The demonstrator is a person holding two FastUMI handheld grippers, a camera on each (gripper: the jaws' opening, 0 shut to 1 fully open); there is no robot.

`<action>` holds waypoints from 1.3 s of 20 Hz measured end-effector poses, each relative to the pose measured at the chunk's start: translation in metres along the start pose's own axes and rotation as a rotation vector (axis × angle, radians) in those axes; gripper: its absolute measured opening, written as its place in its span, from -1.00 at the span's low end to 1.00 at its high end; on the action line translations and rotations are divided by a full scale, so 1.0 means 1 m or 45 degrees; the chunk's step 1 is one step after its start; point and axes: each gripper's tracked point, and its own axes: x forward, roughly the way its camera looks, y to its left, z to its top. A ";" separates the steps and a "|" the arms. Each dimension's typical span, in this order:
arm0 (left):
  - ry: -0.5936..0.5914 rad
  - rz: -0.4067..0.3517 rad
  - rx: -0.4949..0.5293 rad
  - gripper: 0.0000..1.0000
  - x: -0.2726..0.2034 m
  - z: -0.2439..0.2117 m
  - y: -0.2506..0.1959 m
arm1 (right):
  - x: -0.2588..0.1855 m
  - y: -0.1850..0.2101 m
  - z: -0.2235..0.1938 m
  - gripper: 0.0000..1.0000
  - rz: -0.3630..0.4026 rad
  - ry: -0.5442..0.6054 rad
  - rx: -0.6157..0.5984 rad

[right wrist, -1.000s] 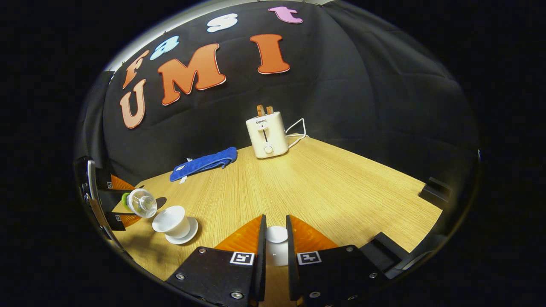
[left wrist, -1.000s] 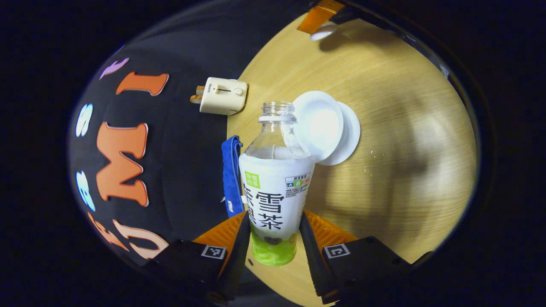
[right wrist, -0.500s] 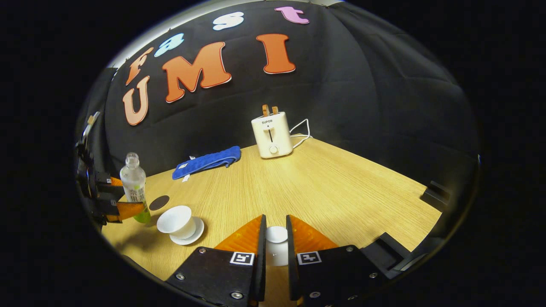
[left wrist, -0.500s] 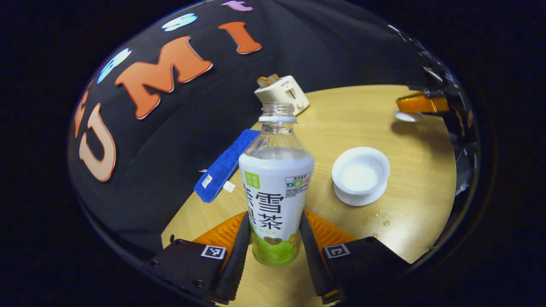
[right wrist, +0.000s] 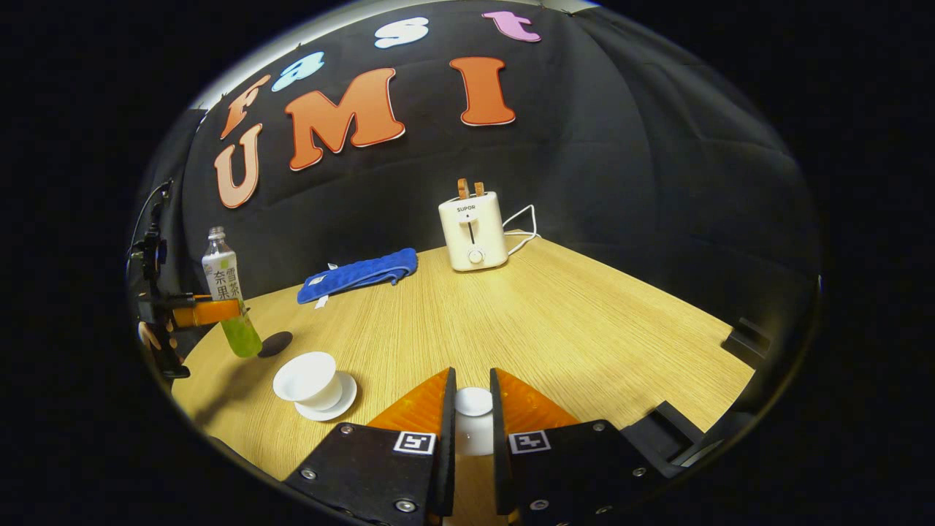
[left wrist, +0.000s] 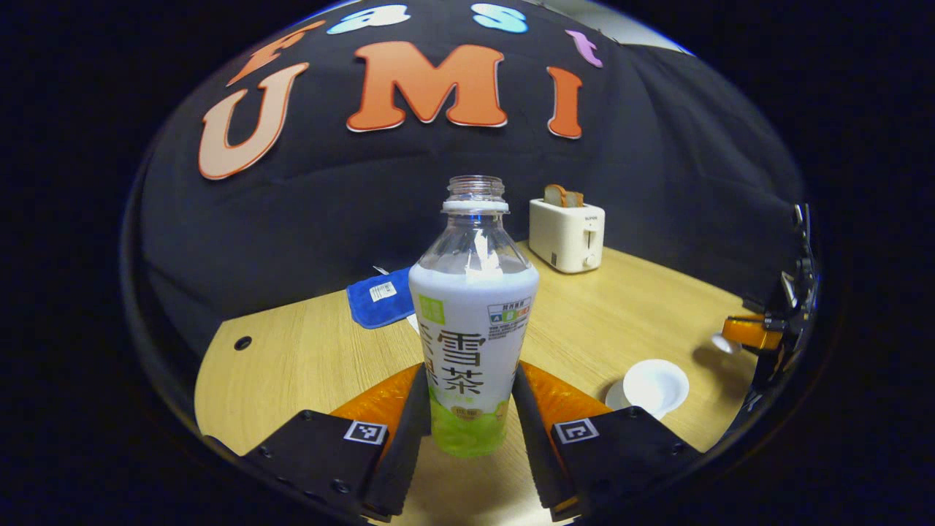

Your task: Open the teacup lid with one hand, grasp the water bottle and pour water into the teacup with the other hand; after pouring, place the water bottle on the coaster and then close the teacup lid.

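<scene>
Left gripper view
Left gripper (left wrist: 471,416): closed on the bottle (left wrist: 473,321), both fingers pressed to its lower sides.
Bottle: upright, uncapped, held above the table (left wrist: 292,365).
Cup (left wrist: 655,385): open, on its saucer, right of the bottle and nearer the table's front edge.
Right gripper (left wrist: 752,332): beyond the cup at the far right, a small white piece at its tip, presumably the lid.
Towel (left wrist: 380,296): just behind the bottle, to its left.
Toaster (left wrist: 567,234): behind the bottle, to its right, at the table's back edge.

Right gripper view
Right gripper (right wrist: 471,424): clamped on the lid (right wrist: 473,402), held clear of the cup (right wrist: 307,376).
Bottle (right wrist: 228,292): upright in the left gripper (right wrist: 201,313), left of and behind the cup, raised off the table.
Coaster (right wrist: 275,343): dark disc just behind the cup, close beside the bottle's base, bare.
Towel (right wrist: 358,274), toaster (right wrist: 472,232): well behind the cup.

Step in hand: judged as pouring over, bottle on its way to the coaster.
Next move: lower the bottle squarely onto the coaster, base flat, then release; after that, lid back on the cup.
Caution: open bottle, so keep upright.
</scene>
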 end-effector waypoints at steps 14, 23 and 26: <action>-0.087 0.127 -0.177 0.38 0.054 -0.022 0.080 | 0.015 0.010 0.000 -0.55 -0.036 0.039 -0.043; -0.074 0.116 -0.144 0.35 0.062 -0.030 0.076 | 0.020 0.015 -0.003 -0.55 -0.031 0.055 -0.051; -0.081 0.116 -0.138 0.35 0.063 -0.033 0.074 | 0.021 0.015 -0.001 -0.55 -0.031 0.058 -0.050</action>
